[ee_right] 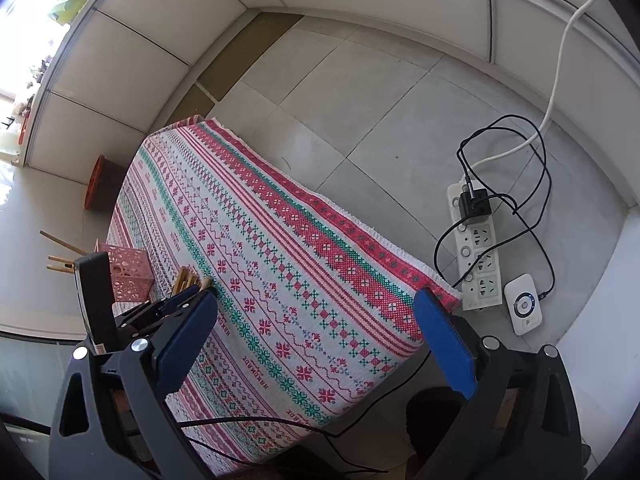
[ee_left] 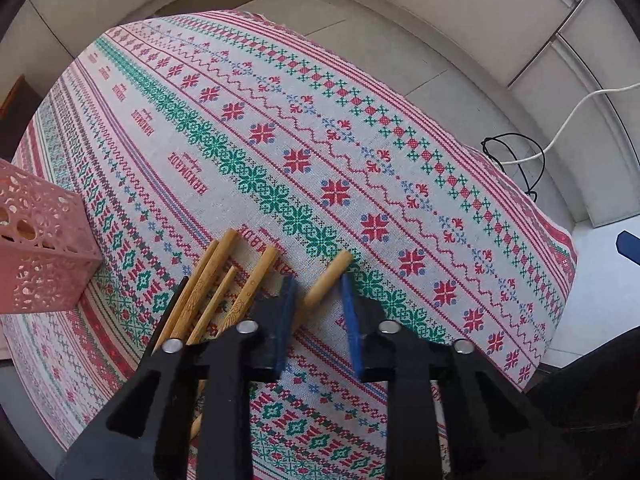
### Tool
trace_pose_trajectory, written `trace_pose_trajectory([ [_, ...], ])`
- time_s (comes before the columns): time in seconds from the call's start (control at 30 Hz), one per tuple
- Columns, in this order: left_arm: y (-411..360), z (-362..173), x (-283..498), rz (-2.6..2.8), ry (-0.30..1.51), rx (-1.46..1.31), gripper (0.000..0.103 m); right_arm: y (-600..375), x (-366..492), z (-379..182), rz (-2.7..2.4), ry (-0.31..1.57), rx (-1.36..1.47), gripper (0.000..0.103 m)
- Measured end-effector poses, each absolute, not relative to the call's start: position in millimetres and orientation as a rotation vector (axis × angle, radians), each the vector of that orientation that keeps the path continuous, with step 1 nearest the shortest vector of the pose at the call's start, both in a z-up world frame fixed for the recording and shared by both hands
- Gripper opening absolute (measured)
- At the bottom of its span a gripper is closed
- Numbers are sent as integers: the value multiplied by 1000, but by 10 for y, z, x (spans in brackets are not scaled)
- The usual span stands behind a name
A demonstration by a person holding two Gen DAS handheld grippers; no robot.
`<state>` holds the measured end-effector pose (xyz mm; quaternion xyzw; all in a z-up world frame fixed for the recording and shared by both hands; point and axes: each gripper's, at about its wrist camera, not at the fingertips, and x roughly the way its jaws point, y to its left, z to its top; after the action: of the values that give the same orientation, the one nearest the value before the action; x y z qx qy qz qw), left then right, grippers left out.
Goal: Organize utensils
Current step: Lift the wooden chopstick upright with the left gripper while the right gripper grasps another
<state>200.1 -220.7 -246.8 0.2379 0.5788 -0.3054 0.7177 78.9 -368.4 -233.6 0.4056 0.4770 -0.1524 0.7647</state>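
Note:
Several bamboo utensil handles (ee_left: 216, 280) lie on the patterned tablecloth (ee_left: 360, 168), beside a thin black stick (ee_left: 172, 308). One separate bamboo handle (ee_left: 329, 276) lies between the blue pads of my left gripper (ee_left: 318, 300), which is open around it, jaws apart from it. A pink perforated holder (ee_left: 36, 248) stands at the left. In the right wrist view the holder (ee_right: 130, 272) has several bamboo sticks (ee_right: 60, 258) in it, and the bamboo pile (ee_right: 188, 278) lies beside it. My right gripper (ee_right: 320, 328) is wide open and empty, above the cloth's near edge.
The table edge drops off to a tiled floor (ee_right: 360, 100). A white power strip (ee_right: 478, 248) with black cables and a small white device (ee_right: 524, 308) lie on the floor at the right. An orange object (ee_right: 96, 184) stands beyond the table.

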Motion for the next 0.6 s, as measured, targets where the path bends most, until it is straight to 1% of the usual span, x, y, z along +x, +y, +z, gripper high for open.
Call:
trace_pose_trajectory([
  [0.03,-2151,-2471,1974,-666,1266,528,13,-3651,809,-2327,-332,1038,870,96],
  [0.07,-2092,-2486,1955,-654,1258,530,7,-3614,830,-2322,-332,1042,854,96],
  [0.2,-1784,-2361,1883,-637,1239,476,6,-3365,984,-2281,-318,1067,771,96],
  [0.33,-1299,-1987,1737,-626,1170,409,6,-3082,1265,-2352,-272,1139,782,96],
  [0.47,-719,-1522,1638,-599,1095,269,6,-2762,1637,-2488,-230,1200,833,95],
  [0.57,-375,-1275,1531,-576,1033,179,6,-2560,1877,-2640,-231,1253,900,89],
  [0.6,-291,-1217,1503,-569,1016,157,6,-2510,1929,-2675,-235,1262,912,84],
])
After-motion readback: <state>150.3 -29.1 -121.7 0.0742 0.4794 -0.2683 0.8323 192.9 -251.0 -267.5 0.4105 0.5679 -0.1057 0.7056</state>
